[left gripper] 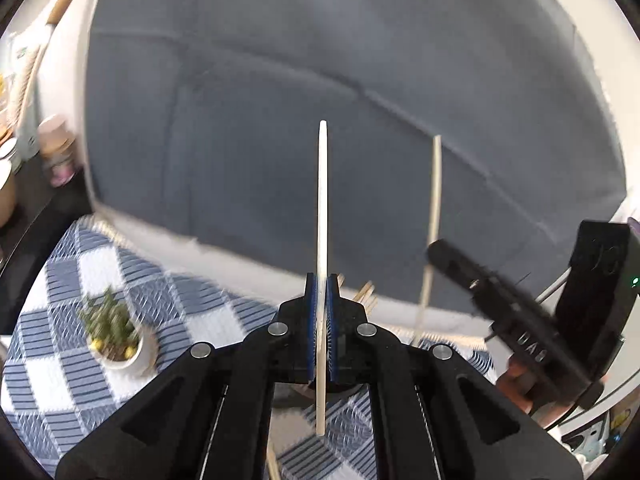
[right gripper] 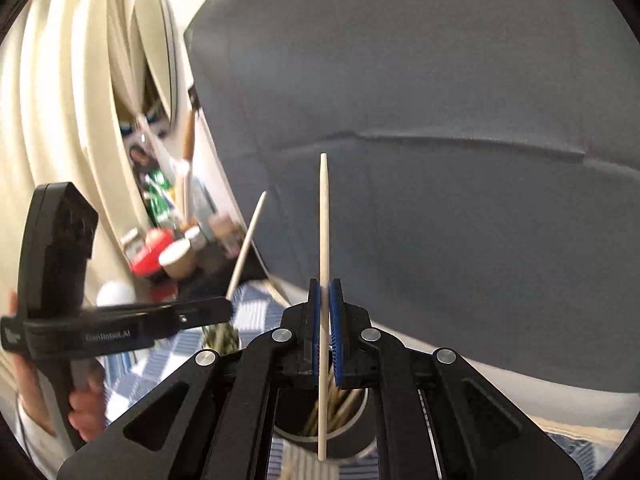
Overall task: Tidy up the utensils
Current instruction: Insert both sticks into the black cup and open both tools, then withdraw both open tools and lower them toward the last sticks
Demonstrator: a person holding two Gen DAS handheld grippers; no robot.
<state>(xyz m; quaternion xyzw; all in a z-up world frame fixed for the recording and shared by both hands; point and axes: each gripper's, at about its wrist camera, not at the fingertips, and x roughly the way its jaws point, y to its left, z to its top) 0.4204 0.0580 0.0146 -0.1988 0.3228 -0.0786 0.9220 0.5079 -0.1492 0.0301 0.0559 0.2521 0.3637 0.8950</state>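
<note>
My left gripper (left gripper: 322, 286) is shut on a pale chopstick (left gripper: 323, 200) that stands upright between its blue pads. My right gripper (right gripper: 325, 292) is shut on a second pale chopstick (right gripper: 323, 240), also upright. Its lower end hangs over a dark round holder (right gripper: 352, 438) with several wooden chopsticks inside. In the left wrist view the right gripper (left gripper: 436, 250) shows at the right with its chopstick (left gripper: 434, 200). In the right wrist view the left gripper (right gripper: 224, 308) shows at the left with its chopstick (right gripper: 246, 244). Tips of the holder's chopsticks (left gripper: 366, 294) peek out behind the left gripper.
A blue and white checked cloth (left gripper: 60, 360) covers the table. A small potted plant (left gripper: 116, 336) in a white pot stands at the left. A grey sofa (left gripper: 320, 60) fills the background. Jars and cups (right gripper: 168, 252) crowd a dark shelf at the left.
</note>
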